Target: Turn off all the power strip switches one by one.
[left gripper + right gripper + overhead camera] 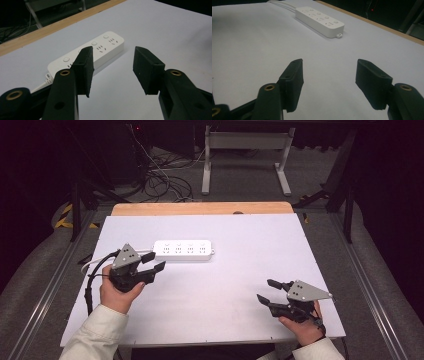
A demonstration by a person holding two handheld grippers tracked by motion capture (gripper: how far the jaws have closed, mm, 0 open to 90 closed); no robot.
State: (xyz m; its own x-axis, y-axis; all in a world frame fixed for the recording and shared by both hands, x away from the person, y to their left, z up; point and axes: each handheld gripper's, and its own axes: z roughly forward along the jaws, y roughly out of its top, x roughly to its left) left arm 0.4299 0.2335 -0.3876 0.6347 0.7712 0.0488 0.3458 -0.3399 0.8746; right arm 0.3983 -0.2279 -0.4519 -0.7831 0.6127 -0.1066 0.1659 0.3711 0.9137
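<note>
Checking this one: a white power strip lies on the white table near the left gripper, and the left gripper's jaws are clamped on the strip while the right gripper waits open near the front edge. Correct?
Not quite. The left gripper is not clamped on the power strip: the left gripper view shows its jaws apart with only bare table between them, the strip lying beyond. The rest holds: the right gripper waits open near the front edge.

Thing: white power strip (183, 250)
Look: long flat rectangular body with rounded corners; four socket groups in a row, a round button beside each; small loop tab on one short end
Cable: white, leaves the opposite short end, toward the table's left edge
Pose: flat, sockets up, long side parallel to the far edge
Place: white tabletop, left of centre
</note>
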